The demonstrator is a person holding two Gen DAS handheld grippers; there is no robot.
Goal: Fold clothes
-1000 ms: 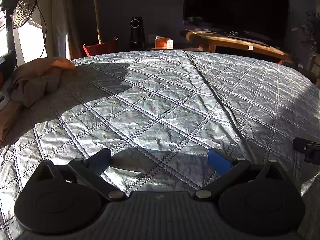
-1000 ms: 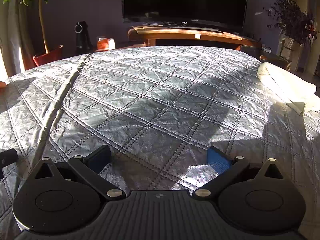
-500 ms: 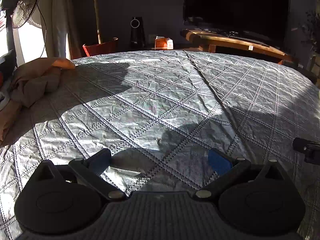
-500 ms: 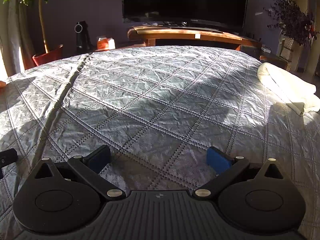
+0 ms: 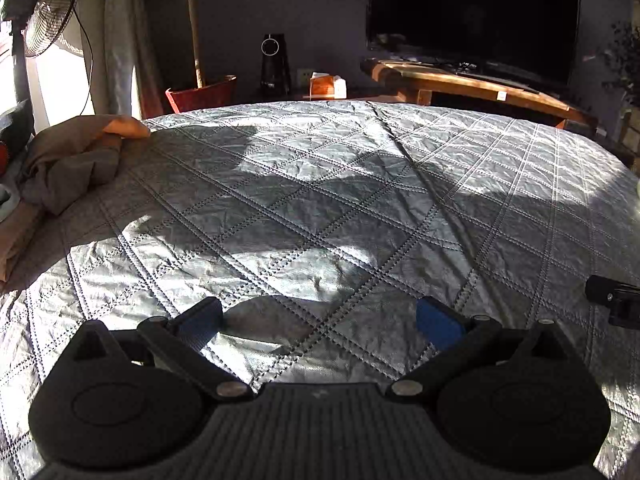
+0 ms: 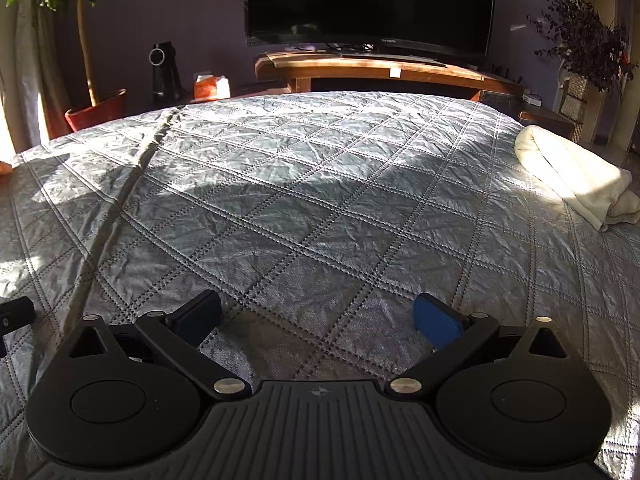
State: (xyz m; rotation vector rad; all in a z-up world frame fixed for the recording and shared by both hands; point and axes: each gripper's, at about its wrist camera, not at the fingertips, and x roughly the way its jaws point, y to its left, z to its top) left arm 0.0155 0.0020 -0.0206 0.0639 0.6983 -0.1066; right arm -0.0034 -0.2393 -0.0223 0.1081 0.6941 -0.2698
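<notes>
A crumpled brown and tan pile of clothes (image 5: 68, 160) lies at the left edge of the grey quilted bed (image 5: 320, 200), far from my left gripper (image 5: 318, 320). That gripper hovers low over bare quilt, open and holding nothing. In the right wrist view a folded cream garment (image 6: 572, 172) rests at the bed's right edge. My right gripper (image 6: 316, 318) is open too, over bare quilt near the front. A black tip of the right gripper (image 5: 616, 300) shows at the right edge of the left wrist view, and a tip of the left gripper (image 6: 16, 312) at the left of the right wrist view.
Beyond the bed stand a wooden TV bench (image 6: 380, 68) with a dark TV (image 6: 368, 0), a potted tree in a red pot (image 5: 200, 94), a black speaker (image 5: 274, 64), a tissue box (image 5: 326, 84) and a standing fan (image 5: 48, 8). A dried plant (image 6: 584, 36) stands at right.
The grippers have stayed put. A shadow has spread across the middle of the quilt in both views.
</notes>
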